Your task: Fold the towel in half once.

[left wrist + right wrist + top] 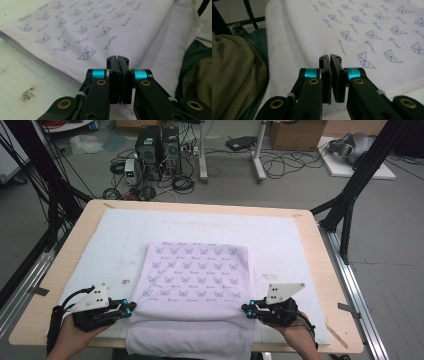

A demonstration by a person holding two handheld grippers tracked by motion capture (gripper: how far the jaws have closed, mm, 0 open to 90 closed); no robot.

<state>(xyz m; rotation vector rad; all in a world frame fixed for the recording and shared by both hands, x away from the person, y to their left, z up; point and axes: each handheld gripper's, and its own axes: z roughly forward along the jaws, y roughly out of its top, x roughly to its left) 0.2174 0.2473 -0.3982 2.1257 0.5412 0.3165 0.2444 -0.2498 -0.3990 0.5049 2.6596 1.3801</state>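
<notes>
My left gripper [131, 308] sits at the left edge of the lilac cat-print towel [192, 272], near its front corner; in the left gripper view the jaws stand pressed together with the towel's stitched hem [63, 71] running right under their tips, and I judge them pinched on that edge, though the cloth between the pads is hidden. My right gripper [246, 309] sits at the opposite edge, level with the left; in the right gripper view its jaws are likewise closed over the hem [404, 87], the pads meeting with only a thin slit visible. The towel lies folded on the white foam mat [280, 240] that covers the wooden table [330, 285], printed side up and square to the table; its plain white front portion [190, 340] drapes over the near edge towards me. Both my hands [75, 335] come in from the bottom of the high view.
</notes>
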